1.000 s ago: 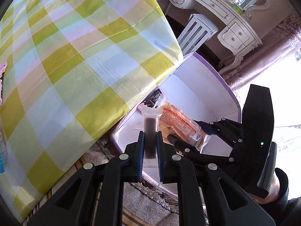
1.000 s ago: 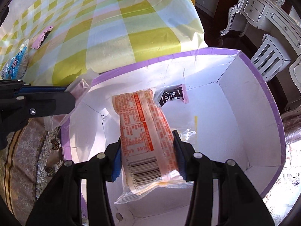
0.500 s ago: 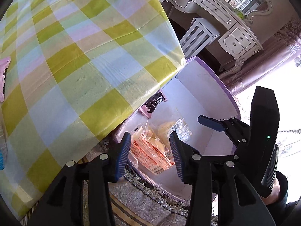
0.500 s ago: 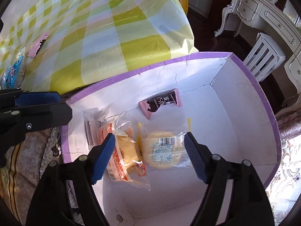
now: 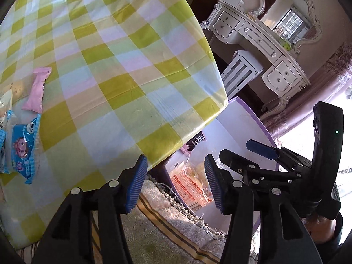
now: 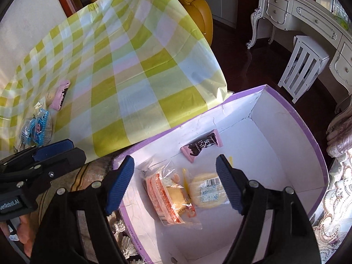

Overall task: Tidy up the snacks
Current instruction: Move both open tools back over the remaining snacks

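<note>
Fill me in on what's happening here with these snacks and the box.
A person is sorting snacks with a two-finger tool in each hand. Both the left tool and the right tool are open and empty, the left's jaws having just opened further. In the purple-rimmed box lie an orange-printed packet, a round cake packet and a pink chocolate bar. A pink wrapper and a blue packet wait on the checked tablecloth.

Three snack packets (image 6: 173, 195) lie in the box (image 6: 286, 114), which sits beside the surface (image 6: 132, 70); more packets (image 5: 22, 151) rest on the surface.
</note>
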`<state>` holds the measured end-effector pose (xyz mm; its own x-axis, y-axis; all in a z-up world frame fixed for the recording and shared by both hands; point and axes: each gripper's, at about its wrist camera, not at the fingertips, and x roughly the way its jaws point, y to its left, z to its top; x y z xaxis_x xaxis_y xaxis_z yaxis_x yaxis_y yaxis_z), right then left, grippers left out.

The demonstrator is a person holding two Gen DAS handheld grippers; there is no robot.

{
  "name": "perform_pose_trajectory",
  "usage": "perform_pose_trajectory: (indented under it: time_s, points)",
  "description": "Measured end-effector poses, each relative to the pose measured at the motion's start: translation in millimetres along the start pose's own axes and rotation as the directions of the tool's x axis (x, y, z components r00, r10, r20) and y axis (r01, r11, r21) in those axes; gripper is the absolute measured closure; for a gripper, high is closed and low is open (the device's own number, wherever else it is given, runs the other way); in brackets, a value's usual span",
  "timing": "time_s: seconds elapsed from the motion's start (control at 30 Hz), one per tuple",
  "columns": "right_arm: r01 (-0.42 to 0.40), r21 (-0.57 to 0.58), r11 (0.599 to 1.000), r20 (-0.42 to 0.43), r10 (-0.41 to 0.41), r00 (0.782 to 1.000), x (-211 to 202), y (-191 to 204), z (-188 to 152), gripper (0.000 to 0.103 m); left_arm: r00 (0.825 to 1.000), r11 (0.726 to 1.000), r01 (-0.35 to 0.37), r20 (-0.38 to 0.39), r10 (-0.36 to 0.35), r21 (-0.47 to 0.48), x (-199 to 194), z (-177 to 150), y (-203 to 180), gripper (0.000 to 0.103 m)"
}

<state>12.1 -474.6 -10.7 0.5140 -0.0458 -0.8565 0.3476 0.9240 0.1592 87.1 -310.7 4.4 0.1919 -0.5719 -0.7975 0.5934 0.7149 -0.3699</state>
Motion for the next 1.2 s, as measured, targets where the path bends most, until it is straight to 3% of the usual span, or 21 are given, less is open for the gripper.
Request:
perform_pose_trajectory:
  time_s: [0.27,0.53,0.67,0.87,1.07,1.2]
  points:
    - [-0.111,0.018,0.994,0.024,0.11,0.994,-11.1,46.0,6.3,0.026,0.989,0.993,-0.06,0.13,0.073,-0.101,-56.3,-22.3,44.7,0.051]
    - [-0.151,-0.048,0.987,0.053,0.154,0.987,-13.2,103.9,4.6,0.026,0.956,0.959,-0.097,0.243,0.164,-0.265,-119.7,-61.7,107.0,0.051]
    - [-0.165,-0.059,0.985,0.066,0.169,0.983,-11.5,123.6,6.9,0.026,0.931,0.924,-0.12,0.281,0.231,-0.362,-150.0,-81.5,141.0,0.051]
    - [-0.162,-0.166,0.973,0.051,0.173,0.984,-5.2,165.0,2.8,0.026,0.899,0.858,-0.133,0.305,0.316,-0.496,-185.9,-109.3,190.1,0.051]
    - [-0.18,-0.223,0.958,0.05,0.196,0.979,-1.8,196.8,1.3,0.026,0.883,0.799,-0.121,0.304,0.358,-0.589,-206.0,-127.5,231.2,0.051]
    - [-0.182,-0.293,0.939,0.055,0.206,0.977,-0.8,222.1,0.5,0.024,0.886,0.771,-0.112,0.289,0.363,-0.627,-208.6,-130.9,252.9,0.051]
